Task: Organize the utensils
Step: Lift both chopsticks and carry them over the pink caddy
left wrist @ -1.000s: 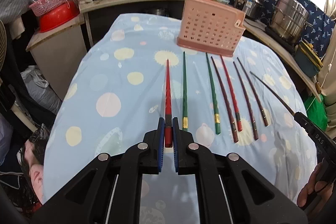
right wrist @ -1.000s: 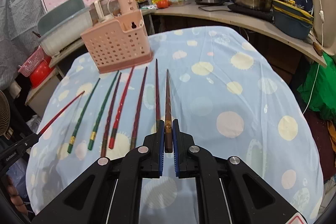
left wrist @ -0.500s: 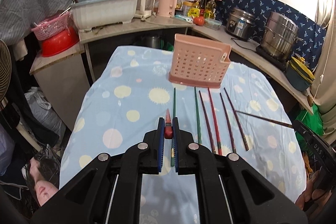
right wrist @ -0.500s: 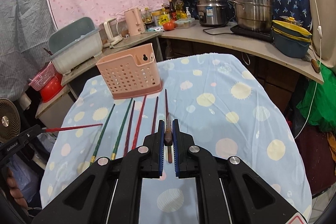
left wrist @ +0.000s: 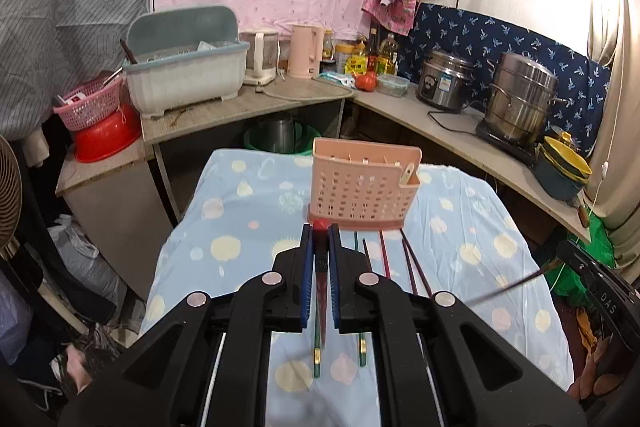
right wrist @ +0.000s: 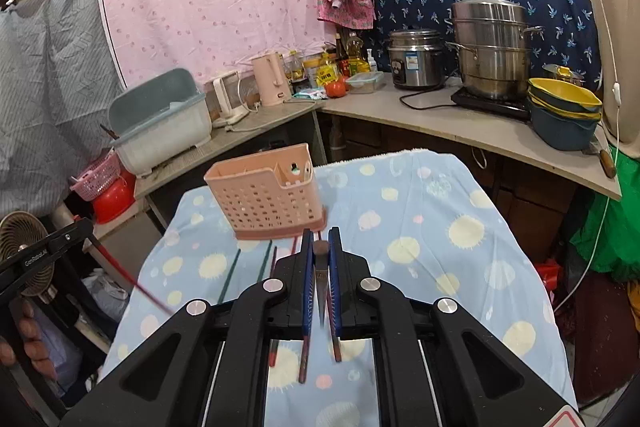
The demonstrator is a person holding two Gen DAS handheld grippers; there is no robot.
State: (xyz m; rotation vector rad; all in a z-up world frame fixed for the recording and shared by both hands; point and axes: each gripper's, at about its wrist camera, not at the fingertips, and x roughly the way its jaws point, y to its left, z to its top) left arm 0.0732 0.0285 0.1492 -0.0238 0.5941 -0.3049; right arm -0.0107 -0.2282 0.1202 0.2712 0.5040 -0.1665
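My left gripper (left wrist: 319,231) is shut on a red chopstick (left wrist: 319,227), raised above the table with its tip hanging down. It shows from the side in the right wrist view (right wrist: 128,277). My right gripper (right wrist: 320,237) is shut on a dark brown chopstick (right wrist: 320,251), also lifted; it shows in the left wrist view (left wrist: 504,287). A pink perforated utensil holder (left wrist: 362,193) stands on the blue dotted tablecloth (left wrist: 240,227), beyond both grippers; it also shows in the right wrist view (right wrist: 266,203). Several chopsticks, green (left wrist: 317,351) and dark red (left wrist: 384,259), lie on the cloth below.
A counter wraps behind the table with a dish rack (left wrist: 184,67), a pink kettle (left wrist: 306,51), a rice cooker (left wrist: 444,83), a steel steamer pot (left wrist: 520,95) and stacked bowls (left wrist: 564,171). A fan (right wrist: 28,255) stands at the left.
Both grippers have lifted their chopsticks off the cloth and tilted them from lying flat to hanging tip-down. The table and holder now sit lower and farther away.
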